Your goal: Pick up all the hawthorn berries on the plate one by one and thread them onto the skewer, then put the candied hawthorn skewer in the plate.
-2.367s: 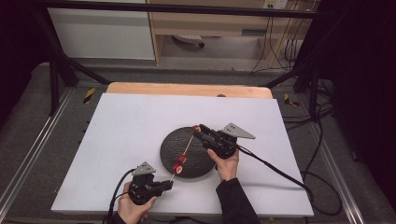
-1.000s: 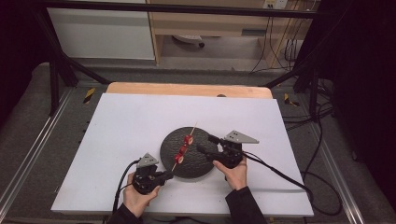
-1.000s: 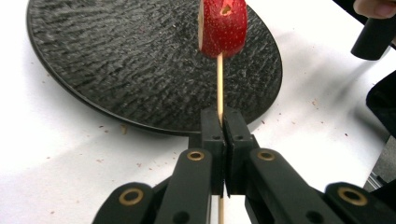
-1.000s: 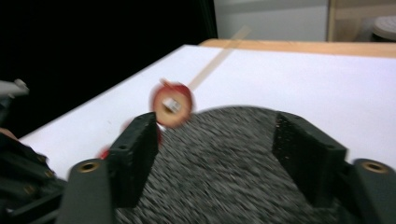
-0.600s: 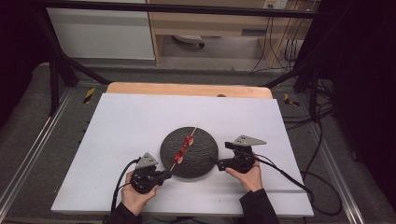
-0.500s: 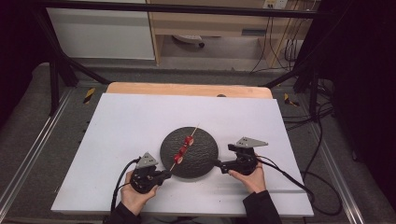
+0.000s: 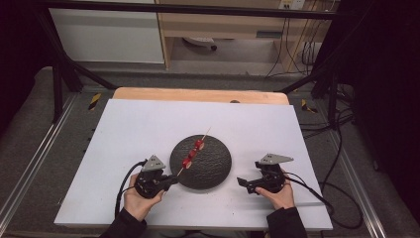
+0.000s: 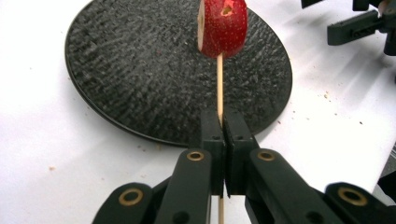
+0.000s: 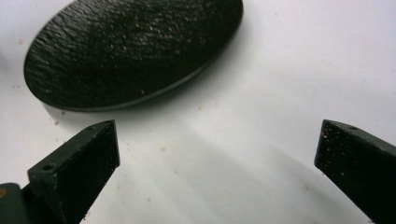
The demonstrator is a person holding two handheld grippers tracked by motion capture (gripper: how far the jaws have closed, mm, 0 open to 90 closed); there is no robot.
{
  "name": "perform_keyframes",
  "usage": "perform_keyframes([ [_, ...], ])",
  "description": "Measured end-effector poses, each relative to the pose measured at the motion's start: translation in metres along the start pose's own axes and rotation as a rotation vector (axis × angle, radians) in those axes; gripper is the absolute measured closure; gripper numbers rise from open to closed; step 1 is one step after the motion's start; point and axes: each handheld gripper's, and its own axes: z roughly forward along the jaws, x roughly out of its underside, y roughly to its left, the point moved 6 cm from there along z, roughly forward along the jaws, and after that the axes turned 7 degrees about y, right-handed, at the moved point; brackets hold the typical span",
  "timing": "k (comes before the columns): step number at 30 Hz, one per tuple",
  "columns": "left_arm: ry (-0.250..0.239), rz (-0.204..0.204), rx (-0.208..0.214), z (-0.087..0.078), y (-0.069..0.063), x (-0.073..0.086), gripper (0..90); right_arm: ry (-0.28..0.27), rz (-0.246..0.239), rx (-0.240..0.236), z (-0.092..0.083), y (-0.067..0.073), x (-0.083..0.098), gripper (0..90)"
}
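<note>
Skewer (image 8: 219, 84), thin wooden stick clamped in left tool (image 8: 223, 135), glossy strawberry (image 8: 222, 27), pebbled round black plate (image 7: 218, 171), right tool (image 9: 215, 158) just spread, empty

Jaws clamp skewer (image 8: 219, 88); strawberry (image 8: 222, 27) probably above plate (image 8: 126, 70).

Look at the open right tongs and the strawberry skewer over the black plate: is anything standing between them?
Nothing visible does. Between the right tongs and the skewer lie only bare plate and white table.
</note>
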Motion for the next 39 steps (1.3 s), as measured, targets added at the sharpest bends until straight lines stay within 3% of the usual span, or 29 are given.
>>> perform_keyframes([
  [6,0.034,0.008,-0.013,0.006,0.008,-0.009,88.7,-0.006,0.002,0.001,-0.007,-0.007,0.009,0.7],
  [16,0.082,-0.017,-0.042,0.02,0.02,-0.023,88.6,-0.014,0.034,0.008,-0.012,-0.013,0.016,1.4],
  [23,0.12,-0.05,-0.06,0.03,0.018,-0.027,88.7,-0.012,0.038,0.01,-0.014,-0.014,0.017,1.3],
  [31,0.211,-0.049,-0.117,0.044,0.012,-0.025,88.6,-0.026,0.041,0.002,-0.016,-0.015,0.018,1.4],
  [39,0.258,-0.064,-0.149,0.053,0.01,-0.025,88.6,-0.028,0.05,-0.007,-0.017,-0.015,0.019,1.6],
])
